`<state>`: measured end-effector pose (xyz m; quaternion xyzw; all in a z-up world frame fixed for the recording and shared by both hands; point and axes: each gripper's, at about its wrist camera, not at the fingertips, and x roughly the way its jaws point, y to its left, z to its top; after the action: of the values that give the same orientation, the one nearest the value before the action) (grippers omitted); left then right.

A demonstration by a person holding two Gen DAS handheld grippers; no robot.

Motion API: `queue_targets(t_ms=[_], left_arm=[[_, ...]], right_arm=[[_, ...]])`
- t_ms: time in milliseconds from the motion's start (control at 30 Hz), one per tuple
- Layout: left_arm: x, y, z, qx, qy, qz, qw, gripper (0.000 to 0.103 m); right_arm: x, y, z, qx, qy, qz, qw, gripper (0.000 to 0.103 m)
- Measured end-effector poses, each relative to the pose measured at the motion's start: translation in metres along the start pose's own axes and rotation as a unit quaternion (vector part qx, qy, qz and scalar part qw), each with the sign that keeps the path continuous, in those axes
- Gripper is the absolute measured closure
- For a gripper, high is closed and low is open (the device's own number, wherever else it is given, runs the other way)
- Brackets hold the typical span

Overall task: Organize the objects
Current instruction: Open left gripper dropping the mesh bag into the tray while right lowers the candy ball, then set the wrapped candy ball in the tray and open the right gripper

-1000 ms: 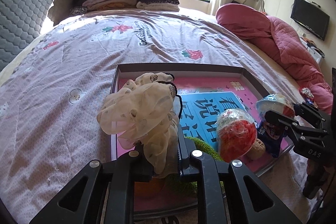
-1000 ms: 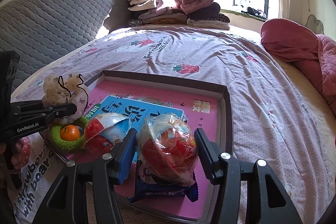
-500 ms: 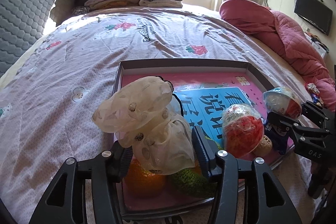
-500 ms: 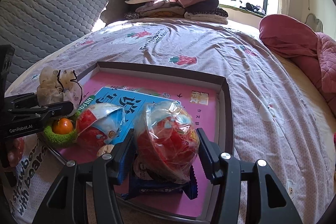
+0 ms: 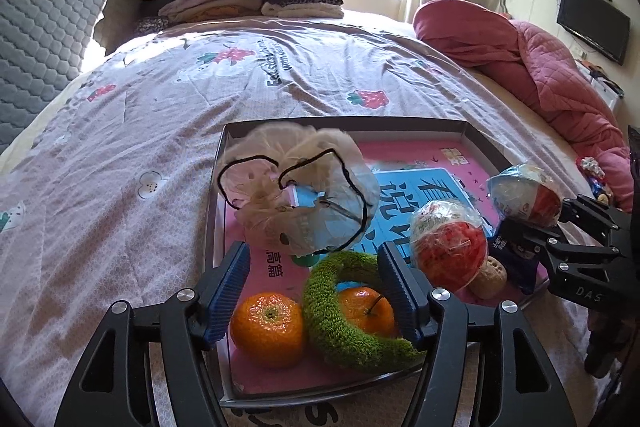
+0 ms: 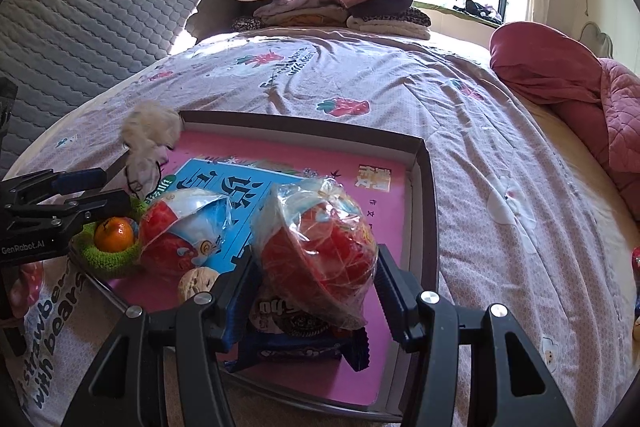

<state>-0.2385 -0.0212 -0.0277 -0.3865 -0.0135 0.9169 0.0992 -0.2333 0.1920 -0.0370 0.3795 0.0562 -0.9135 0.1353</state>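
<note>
Currently, item: cream scrunchie [image 5: 298, 195], in the tray [image 5: 486, 143], just beyond my left gripper [image 5: 314, 291], jaws opening, nothing pinched. My right gripper [image 6: 316, 291] clamps a wrapped bowl [image 6: 318, 247].

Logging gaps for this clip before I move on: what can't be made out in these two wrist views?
- Cream scrunchie: blurred in both views; resting or falling, cannot tell.
- Blue snack packet, right view: label mostly hidden by the wrapped red ball.
- Blue book: title partly covered by the items on it.
- Second orange, left view: partly hidden by the green ring.
- Tray: near rim hidden by the gripper frames.
</note>
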Motion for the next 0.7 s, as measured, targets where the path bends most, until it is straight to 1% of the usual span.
queue_targets(t_ms=[700], left_arm=[[-0.021, -0.007, -0.001, 0.002, -0.013, 0.001, 0.9999, 0.035]], right_arm=[[-0.012, -0.003, -0.009, 0.009, 0.011, -0.004, 1.0, 0.046]])
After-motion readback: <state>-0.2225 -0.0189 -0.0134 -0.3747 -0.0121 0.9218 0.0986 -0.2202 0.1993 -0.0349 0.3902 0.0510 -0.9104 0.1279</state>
